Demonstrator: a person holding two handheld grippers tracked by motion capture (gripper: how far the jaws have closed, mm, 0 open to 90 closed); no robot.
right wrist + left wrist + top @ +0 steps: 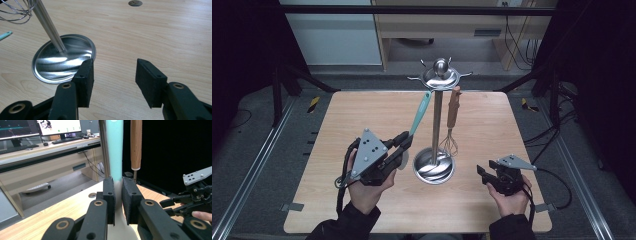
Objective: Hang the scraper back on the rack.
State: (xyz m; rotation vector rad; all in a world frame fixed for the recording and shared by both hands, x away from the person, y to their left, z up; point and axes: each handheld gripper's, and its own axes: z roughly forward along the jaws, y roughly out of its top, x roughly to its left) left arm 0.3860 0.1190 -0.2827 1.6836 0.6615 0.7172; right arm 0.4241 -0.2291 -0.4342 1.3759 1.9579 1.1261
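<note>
A steel utensil stand [437,125] rises from a round base [433,167] in the middle of the wooden table. A whisk with a wooden handle [453,112] hangs from its top ring. My left gripper [404,145] is shut on a teal-handled spatula [420,114], which leans up toward the stand's top. In the left gripper view the pads [109,195] clamp the spatula [115,150] where its teal handle meets the pale blade. The stand's pole [103,147] and the whisk handle [136,145] are just behind. My right gripper [482,174] stands open beside the base [62,62], holding nothing.
The table [362,110] has a small round hole [135,3] in its top. The whisk's wires [17,12] hang close to the pole [48,25]. A desk with monitors [57,126] stands beyond the table. Dark frame rails run along both sides.
</note>
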